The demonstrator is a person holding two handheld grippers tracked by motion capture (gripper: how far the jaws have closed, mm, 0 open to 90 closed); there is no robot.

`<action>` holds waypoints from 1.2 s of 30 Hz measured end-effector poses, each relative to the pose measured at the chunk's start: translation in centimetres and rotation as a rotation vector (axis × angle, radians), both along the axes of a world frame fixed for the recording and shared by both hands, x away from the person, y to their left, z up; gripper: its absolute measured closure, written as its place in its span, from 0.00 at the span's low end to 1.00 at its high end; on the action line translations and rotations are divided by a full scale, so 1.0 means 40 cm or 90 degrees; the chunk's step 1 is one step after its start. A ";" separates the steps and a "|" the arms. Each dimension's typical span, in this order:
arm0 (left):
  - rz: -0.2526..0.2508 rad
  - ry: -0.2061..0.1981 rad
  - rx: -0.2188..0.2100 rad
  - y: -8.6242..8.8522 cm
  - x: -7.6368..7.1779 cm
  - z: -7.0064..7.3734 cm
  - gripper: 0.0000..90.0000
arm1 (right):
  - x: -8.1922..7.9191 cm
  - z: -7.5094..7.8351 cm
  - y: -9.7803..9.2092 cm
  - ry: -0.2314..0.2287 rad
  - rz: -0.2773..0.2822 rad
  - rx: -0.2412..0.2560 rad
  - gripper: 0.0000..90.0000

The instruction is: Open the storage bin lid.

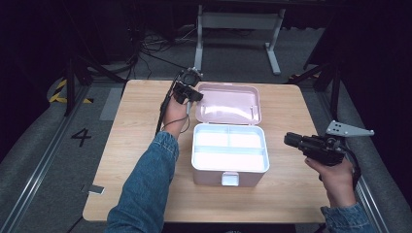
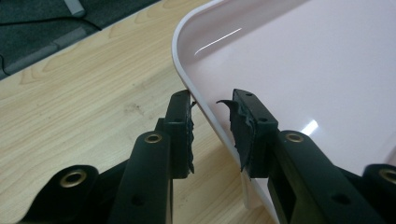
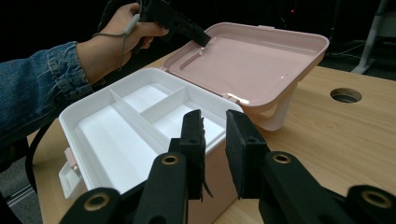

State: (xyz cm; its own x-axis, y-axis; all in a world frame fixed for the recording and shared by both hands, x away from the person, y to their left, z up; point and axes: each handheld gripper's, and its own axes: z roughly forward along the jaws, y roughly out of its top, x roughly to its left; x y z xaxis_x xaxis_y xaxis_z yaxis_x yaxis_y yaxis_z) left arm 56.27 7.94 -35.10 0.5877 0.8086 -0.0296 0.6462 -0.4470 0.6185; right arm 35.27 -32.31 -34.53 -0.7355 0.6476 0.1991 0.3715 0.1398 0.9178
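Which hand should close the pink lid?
The left. Its hand-held gripper already straddles the lid edge, jaws apart. The right hand-held gripper hangs off to the box's side, holding nothing.

1. Your left arm reaches forward in a denim sleeve, and the left hand [image 1: 174,114] holds the left gripper [image 1: 193,95] far out.
2. Its jaws stand apart.
3. Your right hand [image 1: 335,177] holds the right gripper [image 1: 290,140] low, pointing left, jaws slightly parted.
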 end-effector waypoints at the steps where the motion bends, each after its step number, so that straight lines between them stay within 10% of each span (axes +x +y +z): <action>1: 0.002 0.005 -0.003 0.001 0.001 -0.003 0.77 | 0.000 -0.001 0.000 0.003 -0.001 0.001 0.85; 26: -0.009 0.080 -0.009 0.009 0.023 -0.060 0.71 | 0.007 -0.009 0.001 0.013 -0.001 -0.003 0.84; 36: 0.013 0.071 -0.023 0.045 0.009 -0.031 0.49 | 0.007 -0.009 0.001 0.013 -0.002 -0.001 0.83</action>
